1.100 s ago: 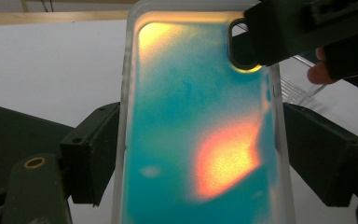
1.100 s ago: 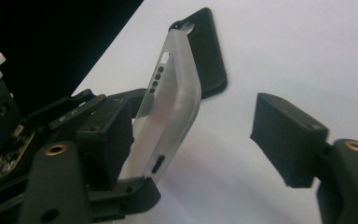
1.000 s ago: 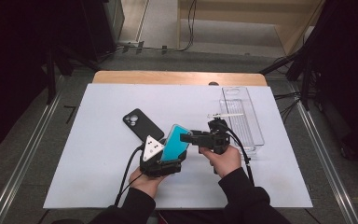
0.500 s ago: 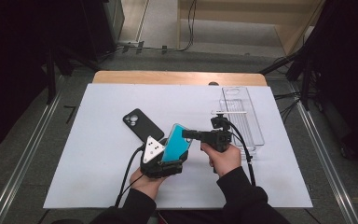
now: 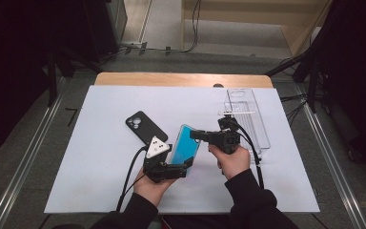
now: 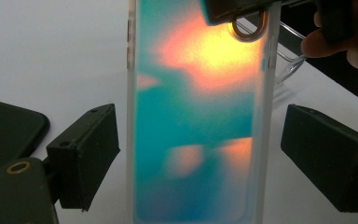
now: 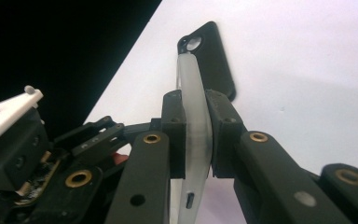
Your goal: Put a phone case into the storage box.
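Your right hand-held gripper (image 5: 198, 135), just right of centre in the high view, is clenched on the teal phone case (image 5: 185, 146); in the right gripper view its two black jaws press both faces of the frosted case (image 7: 195, 121) edge-on. The case is tilted up off the white surface (image 5: 100, 157), between your two hands at the middle of the high view.

Your left hand-held gripper (image 5: 187, 164), lower centre in that view, is released: in the left gripper view its jaws stand wide on either side of the case (image 6: 200, 116) (teal and orange, with a frosted rim), not touching it.

A black phone case (image 5: 145, 128) lies flat on the surface up and left of the teal one, near it. A clear plastic tray (image 5: 245, 117) sits at the upper right of the surface.
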`<state>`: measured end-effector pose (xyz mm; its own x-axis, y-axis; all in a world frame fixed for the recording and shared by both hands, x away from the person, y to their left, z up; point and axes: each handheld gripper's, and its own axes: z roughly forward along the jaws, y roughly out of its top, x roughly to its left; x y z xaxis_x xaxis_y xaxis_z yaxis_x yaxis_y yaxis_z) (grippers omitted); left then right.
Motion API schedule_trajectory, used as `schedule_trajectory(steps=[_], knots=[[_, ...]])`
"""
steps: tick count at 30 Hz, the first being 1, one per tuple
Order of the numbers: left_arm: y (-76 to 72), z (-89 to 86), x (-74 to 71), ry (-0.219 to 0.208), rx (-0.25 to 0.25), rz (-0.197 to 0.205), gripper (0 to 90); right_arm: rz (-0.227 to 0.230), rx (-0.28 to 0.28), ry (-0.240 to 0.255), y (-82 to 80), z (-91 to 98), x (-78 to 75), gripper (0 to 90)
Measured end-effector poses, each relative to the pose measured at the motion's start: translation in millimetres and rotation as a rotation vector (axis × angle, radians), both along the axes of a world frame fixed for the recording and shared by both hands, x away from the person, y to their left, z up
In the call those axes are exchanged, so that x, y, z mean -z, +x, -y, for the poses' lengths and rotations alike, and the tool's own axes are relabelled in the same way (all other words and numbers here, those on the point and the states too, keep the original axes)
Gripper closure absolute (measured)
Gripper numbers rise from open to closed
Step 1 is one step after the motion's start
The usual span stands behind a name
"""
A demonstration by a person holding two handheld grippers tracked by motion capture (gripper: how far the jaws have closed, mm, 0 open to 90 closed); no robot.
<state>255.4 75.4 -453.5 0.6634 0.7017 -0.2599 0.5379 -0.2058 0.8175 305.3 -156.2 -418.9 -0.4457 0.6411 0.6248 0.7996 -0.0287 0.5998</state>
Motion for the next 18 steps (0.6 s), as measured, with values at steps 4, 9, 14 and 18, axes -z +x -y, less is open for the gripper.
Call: schedule_trajectory(steps=[4,9,14,18], knots=[[3.0,-2.0,-4.3,0.021,0.03,-0.035,11.8,0.041,-0.011,-0.044,-1.5,0.2,-4.0,77.1],[6.8,-6.9,-11.8,0.032,0.063,-0.062,13.3,0.129,-0.056,-0.112,-5.1,-2.0,-9.9,77.0],[11.9,-12.2,-17.9,0.044,0.103,-0.094,13.5,0.193,-0.103,-0.151,-8.9,-2.0,-14.1,77.0],[16.5,-16.0,-22.5,0.036,0.133,-0.128,14.3,0.234,-0.136,-0.157,-10.2,0.5,-16.1,77.0]])
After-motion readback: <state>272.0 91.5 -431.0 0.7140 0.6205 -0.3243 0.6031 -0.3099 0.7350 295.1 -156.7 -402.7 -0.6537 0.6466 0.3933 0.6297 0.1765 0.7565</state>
